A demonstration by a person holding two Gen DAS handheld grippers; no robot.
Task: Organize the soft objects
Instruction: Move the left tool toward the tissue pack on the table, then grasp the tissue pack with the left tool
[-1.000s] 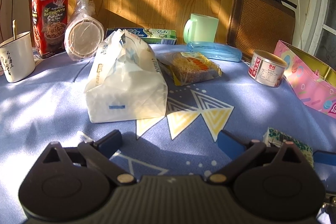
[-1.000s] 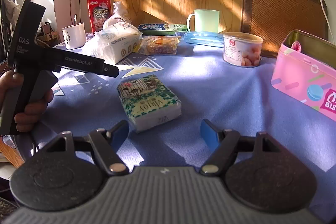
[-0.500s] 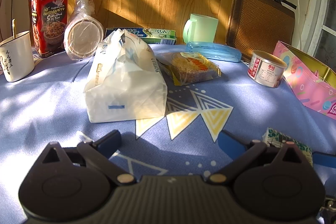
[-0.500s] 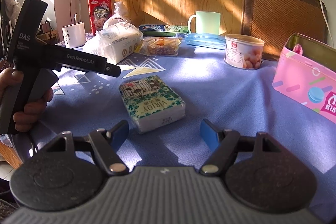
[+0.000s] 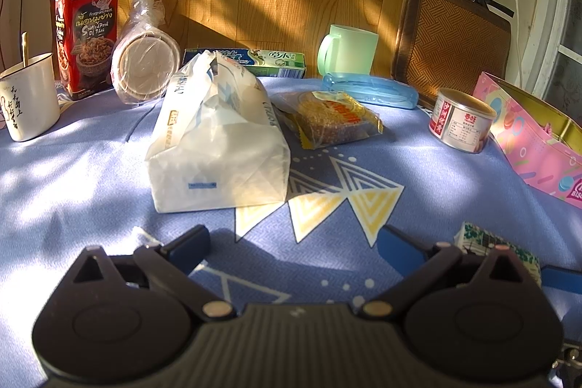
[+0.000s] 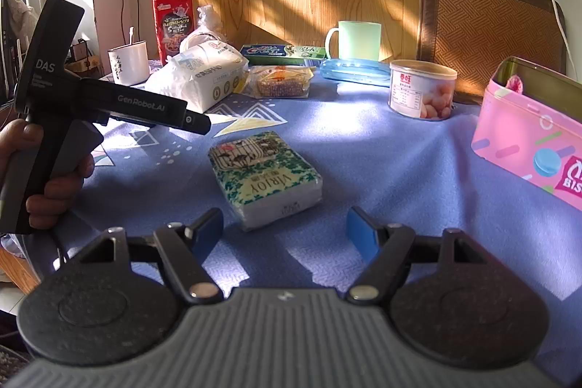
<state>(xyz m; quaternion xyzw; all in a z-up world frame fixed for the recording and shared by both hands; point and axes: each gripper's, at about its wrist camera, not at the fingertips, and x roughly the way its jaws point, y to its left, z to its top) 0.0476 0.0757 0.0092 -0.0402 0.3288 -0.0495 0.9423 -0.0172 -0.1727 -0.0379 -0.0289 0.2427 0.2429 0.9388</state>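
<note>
Right gripper (image 6: 284, 230) spread, level, facing green tissue pack (image 6: 265, 177); left gripper (image 5: 296, 248) spread, low over tablecloth (image 5: 72, 177).

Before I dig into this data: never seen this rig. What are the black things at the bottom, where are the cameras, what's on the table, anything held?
There is no robot. A person holds a hand-held gripper in each hand, and each carries a fisheye camera looking forward along its two blue-tipped fingers. The black shapes at the bottom are the gripper bodies.

One picture is from the left hand-held gripper, open and empty, facing a white tissue pack on the blue tablecloth.

The other is from the right hand-held gripper, also open and empty, facing a green-patterned tissue pack. The other gripper and the left hand show at its left edge.

Also there: a wrapped snack, a can, a green mug, a pink tin.
</note>
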